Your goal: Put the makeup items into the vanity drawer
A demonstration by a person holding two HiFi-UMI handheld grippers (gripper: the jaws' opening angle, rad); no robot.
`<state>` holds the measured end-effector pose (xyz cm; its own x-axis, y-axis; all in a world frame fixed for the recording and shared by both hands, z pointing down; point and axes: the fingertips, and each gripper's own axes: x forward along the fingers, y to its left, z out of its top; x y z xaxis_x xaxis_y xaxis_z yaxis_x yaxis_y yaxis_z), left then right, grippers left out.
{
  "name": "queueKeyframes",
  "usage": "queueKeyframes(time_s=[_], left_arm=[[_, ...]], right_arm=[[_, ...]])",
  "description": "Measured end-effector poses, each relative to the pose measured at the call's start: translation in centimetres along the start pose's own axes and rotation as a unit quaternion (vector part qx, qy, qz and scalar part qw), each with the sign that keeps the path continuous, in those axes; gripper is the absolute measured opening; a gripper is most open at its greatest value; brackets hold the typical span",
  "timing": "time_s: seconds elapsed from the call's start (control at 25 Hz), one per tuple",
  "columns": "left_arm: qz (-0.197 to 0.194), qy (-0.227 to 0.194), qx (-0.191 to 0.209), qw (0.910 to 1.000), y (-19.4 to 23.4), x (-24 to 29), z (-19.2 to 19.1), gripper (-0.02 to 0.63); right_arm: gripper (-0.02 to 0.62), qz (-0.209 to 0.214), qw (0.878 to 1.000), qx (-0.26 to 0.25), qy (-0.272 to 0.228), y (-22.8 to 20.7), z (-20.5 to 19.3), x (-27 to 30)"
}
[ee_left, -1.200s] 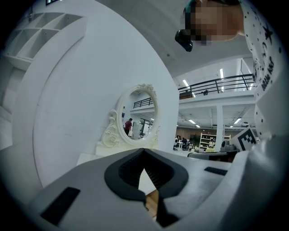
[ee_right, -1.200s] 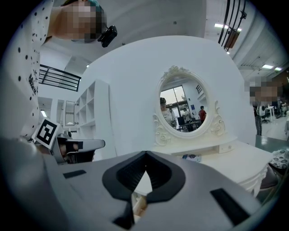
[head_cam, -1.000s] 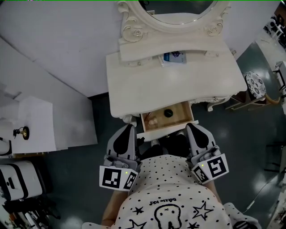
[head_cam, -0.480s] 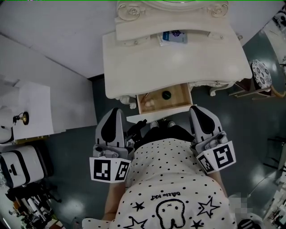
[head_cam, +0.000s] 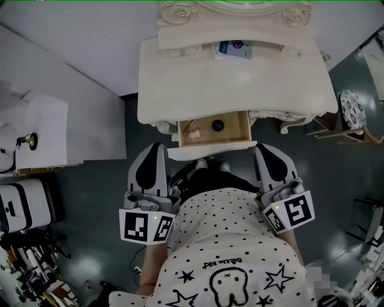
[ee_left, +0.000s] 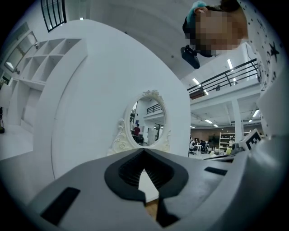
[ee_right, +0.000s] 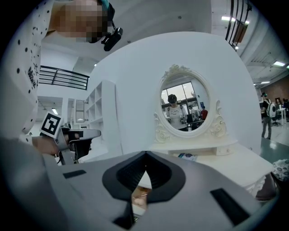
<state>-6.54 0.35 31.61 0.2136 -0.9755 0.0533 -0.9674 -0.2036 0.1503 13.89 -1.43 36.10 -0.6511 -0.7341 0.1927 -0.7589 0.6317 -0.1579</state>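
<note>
Looking down on dark floor with the white vanity surface (head_cam: 234, 87) up at 12 o'clock and a carved mirror frame (head_cam: 294, 13) right at the top edge. Got the drawer (head_cam: 237, 131) pulled out toward 6 o'clock with two things already inside: a dark round pot (head_cam: 217, 125) near the middle and a pale item (head_cam: 193, 133) over at the drawer's 9 o'clock end. Can't really tell what the pale one is, too small.

Also spotting a blue-and-white packet (head_cam: 234, 49) on the little shelf under the mirror. So probably one piece left to move, if that counts as makeup, then the drawer to shut. Nothing else lying on the surface top.

Holding nothing in either tool. Left tool (head_cam: 157, 150) and right tool (head_cam: 268, 150) both pressed together and empty, parked near the drawer front at its 7 and 5 o'clock.

Plenty of open floor either side for swinging in. Worth minding the drawer's jutting front lip and the shelf overhang when going for that packet. White panels (head_cam: 48, 129) at 9 o'clock and a patterned stool (head_cam: 348, 111) at 3 o'clock, both well apart.
</note>
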Motion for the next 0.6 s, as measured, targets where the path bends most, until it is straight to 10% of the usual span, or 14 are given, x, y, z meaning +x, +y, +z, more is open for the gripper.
queueKeyframes(time_s=[0.6], left_arm=[[0.021, -0.005, 0.004, 0.9998, -1.5, -1.1, -1.3, -0.004]], right_arm=[[0.008, 0.01, 1.0, 0.006, 0.013, -1.9, -2.1, -2.1]])
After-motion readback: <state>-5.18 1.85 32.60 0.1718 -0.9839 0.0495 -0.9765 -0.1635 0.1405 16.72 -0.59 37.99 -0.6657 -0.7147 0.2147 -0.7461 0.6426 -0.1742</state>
